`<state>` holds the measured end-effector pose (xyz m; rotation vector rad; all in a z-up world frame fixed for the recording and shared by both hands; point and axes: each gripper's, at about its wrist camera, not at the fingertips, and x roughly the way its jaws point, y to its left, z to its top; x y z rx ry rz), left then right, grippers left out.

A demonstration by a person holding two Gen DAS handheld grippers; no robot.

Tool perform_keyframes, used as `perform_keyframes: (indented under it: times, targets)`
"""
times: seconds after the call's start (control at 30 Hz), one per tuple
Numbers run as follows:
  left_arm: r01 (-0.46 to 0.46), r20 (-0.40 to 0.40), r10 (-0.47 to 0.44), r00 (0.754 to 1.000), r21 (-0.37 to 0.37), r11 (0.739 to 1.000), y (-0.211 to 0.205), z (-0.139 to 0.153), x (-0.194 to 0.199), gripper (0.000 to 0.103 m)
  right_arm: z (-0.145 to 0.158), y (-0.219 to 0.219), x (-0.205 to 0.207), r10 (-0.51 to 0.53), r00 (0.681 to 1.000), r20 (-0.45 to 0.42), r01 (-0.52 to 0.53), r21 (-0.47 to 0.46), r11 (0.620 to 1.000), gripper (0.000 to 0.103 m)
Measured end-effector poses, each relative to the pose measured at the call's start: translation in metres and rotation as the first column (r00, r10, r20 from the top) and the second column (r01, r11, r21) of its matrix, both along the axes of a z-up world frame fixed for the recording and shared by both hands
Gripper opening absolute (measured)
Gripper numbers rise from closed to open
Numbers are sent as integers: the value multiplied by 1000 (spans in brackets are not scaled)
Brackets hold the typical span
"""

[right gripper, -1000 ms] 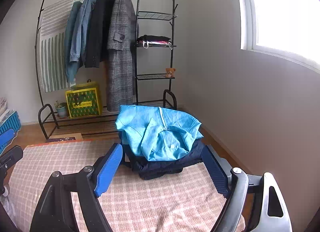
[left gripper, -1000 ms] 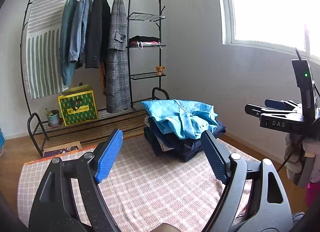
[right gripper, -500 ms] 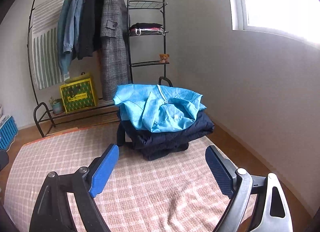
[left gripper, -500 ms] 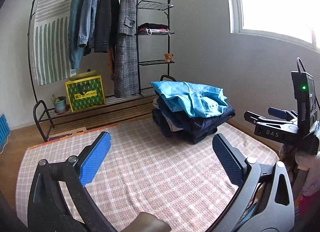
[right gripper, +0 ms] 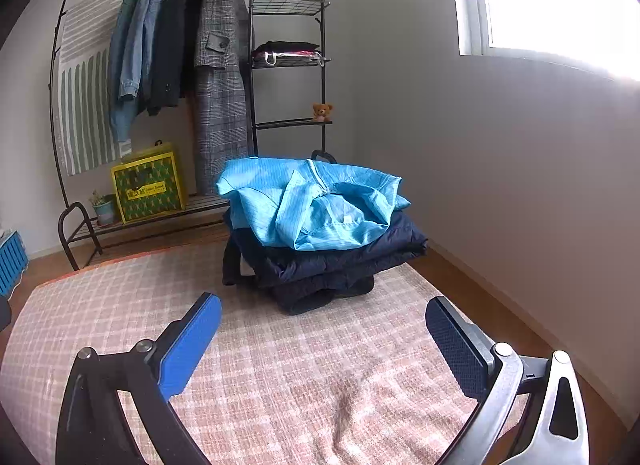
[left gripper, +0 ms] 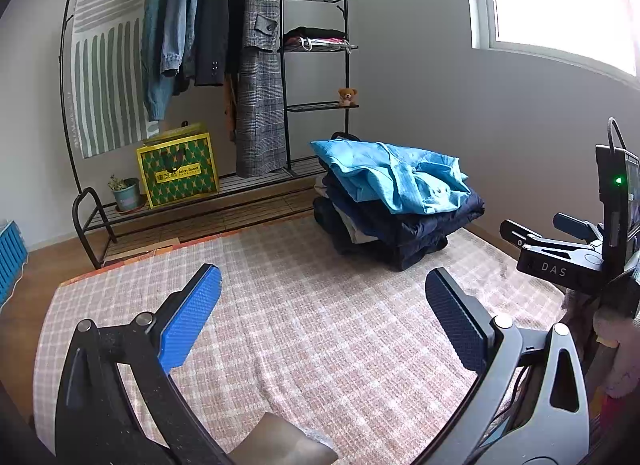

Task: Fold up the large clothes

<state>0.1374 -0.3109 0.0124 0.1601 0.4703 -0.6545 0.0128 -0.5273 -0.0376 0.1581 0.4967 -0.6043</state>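
A pile of folded clothes sits at the far right of a pink checked rug, near the wall. A light blue garment lies loosely folded on top, with dark navy garments under it. My left gripper hangs open over the bare rug, well short of the pile, holding nothing. In the right wrist view my right gripper faces the pile from closer; its jaws are opening and nothing is between them. The right gripper also shows at the left wrist view's right edge.
A black clothes rack with hanging coats and shelves stands against the back wall. A yellow-green bag and a small potted plant sit on its base. A blue crate is at the left edge. The grey wall runs close along the rug's right side.
Both grippers have sunk toward the rug, so the pile and rack sit higher in each view. Both pairs of jaws stand wider apart than before.
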Motion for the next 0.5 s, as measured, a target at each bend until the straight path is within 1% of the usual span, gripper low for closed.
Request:
perform_keyframes:
  times: [0.5]
  targets:
    - [10, 21, -10, 1000, 2, 1000, -5, 3, -6, 103, -6, -8, -2, -34, 999, -6, 34, 18, 999, 103]
